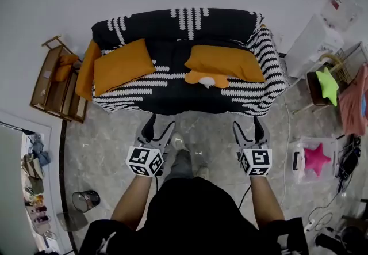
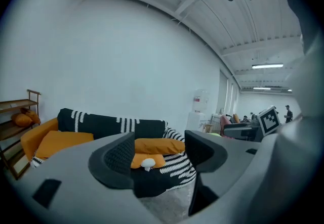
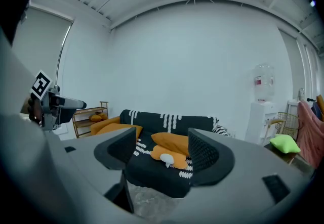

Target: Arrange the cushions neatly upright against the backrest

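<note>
A small sofa (image 1: 172, 23) under a black cover with white stripes stands against the wall. One orange cushion (image 1: 122, 65) lies flat on its left seat. A second orange cushion (image 1: 225, 61) lies on the right seat, partly over an orange and white plush toy (image 1: 207, 79). The same cushion (image 3: 172, 142) and toy (image 3: 167, 157) show in the right gripper view, the cushion (image 2: 158, 145) also in the left gripper view. My left gripper (image 1: 157, 128) and right gripper (image 1: 248, 129) hover over the floor in front of the sofa, both open and empty.
A wooden shelf (image 1: 53, 81) stands left of the sofa. On the right are a white water dispenser (image 1: 313, 44), a chair with a green star cushion (image 1: 328, 85) and a clear box holding a pink star cushion (image 1: 315, 158). Marble floor (image 1: 115, 150) lies between me and the sofa.
</note>
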